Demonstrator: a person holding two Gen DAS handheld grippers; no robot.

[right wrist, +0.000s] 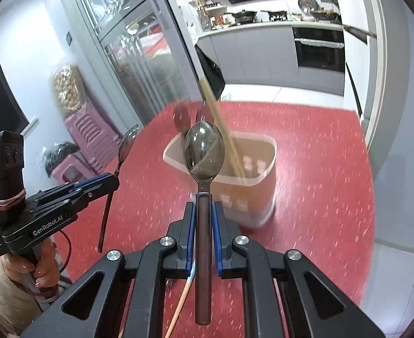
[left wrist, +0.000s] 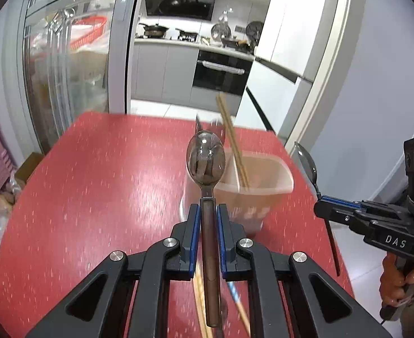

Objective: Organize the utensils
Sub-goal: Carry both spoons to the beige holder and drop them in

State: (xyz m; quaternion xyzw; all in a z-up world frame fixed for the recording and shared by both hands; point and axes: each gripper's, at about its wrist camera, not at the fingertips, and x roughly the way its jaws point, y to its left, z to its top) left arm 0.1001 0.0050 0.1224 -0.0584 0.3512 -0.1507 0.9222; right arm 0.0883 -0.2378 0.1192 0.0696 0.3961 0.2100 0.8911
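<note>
Each gripper is clamped on a spoon, and the translucent bin (left wrist: 252, 186) on the red table (left wrist: 94, 197) serves as the landmark. The left gripper (left wrist: 209, 211) has its blue-padded fingers (left wrist: 194, 219) closed on the brown handle of the left spoon (left wrist: 206, 160), held just short of the bin with its bowl pointing forward and overlapping the bin's near rim in the left view. The right gripper (right wrist: 204, 208) grips the right spoon (right wrist: 204, 152) the same way, on the near side of the bin, its bowl over the near rim in the right view. Each gripper also shows from the side in the other's view: the right one to the right of the bin, the left one to its left, both spoons standing roughly upright, bowl up. Inside the bin a pair of chopsticks (left wrist: 232, 140) leans, rising above the rim, with darker utensils (right wrist: 181, 117) poking up at the far side. Nearer than the bin, under the grippers, a loose chopstick (right wrist: 180, 304) lies on the table.
</note>
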